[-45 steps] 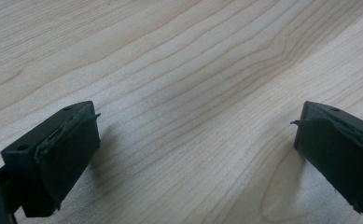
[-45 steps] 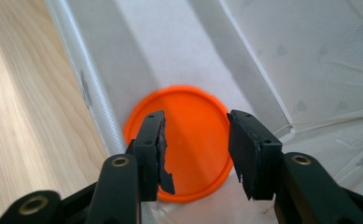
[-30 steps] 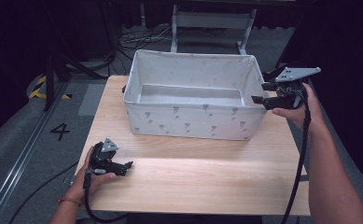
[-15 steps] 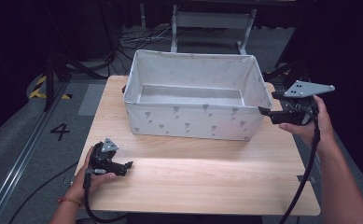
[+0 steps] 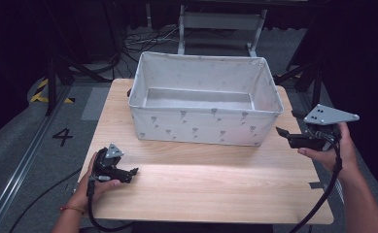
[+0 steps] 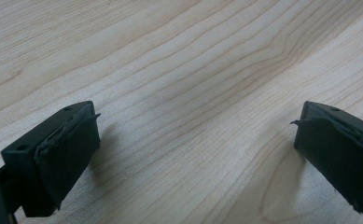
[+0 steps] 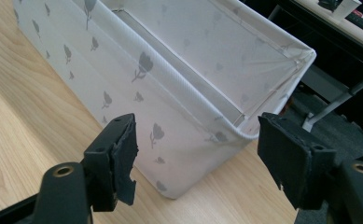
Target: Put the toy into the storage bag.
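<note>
Fabric bin (image 5: 203,128) mid-table, right hand-held gripper (image 5: 284,134) beside its corner, jaws apart

In the high view, the near wall of the fabric box (image 5: 203,127) hid the front strip of its floor, and the bottom edge cut off both forearms. The right tool's view cropped the box (image 7: 137,79) at the top and left edges, and the room behind it was too dark to make out.

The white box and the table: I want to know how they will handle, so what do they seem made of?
The box looks like soft matte fabric: printed grey flowers, stitched rim. The table looks like pale wood or laminate with a visible grain.
</note>
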`<state>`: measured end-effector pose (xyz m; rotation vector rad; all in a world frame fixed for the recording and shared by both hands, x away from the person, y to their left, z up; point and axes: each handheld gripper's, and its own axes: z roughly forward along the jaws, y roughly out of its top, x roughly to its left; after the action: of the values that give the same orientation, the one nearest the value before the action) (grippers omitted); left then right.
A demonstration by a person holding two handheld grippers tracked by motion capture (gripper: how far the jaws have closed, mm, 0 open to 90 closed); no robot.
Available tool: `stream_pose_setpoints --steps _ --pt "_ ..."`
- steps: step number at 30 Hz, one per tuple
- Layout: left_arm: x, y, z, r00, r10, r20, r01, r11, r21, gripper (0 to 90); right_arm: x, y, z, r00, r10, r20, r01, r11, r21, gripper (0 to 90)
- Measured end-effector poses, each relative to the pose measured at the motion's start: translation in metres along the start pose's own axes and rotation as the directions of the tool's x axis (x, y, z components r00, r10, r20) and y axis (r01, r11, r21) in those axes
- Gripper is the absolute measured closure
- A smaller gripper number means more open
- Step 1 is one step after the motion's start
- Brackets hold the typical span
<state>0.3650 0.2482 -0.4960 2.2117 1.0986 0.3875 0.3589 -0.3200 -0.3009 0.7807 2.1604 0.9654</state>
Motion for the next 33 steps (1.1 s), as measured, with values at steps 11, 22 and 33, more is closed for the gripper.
stream_pose_setpoints --steps 11,22,33 --pt "0.0 0.0 0.0 1.0 0.0 -0.001 0.0 1.0 -0.001 0.5 0.013 -0.026 0.003 0.9994 -0.031 0.018 0.03 0.999 0.036 27.1" --pt "0.0 0.0 0.0 1.0 0.0 -0.001 0.0 1.0 -0.001 0.5 0.027 -0.058 0.022 0.9985 -0.054 0.014 0.051 0.991 0.121 24.8" --pt "0.0 0.0 0.0 1.0 0.002 -0.003 -0.002 1.0 -0.002 0.5 0.036 -0.099 0.043 0.9993 -0.037 0.003 0.035 0.976 0.214 23.7"
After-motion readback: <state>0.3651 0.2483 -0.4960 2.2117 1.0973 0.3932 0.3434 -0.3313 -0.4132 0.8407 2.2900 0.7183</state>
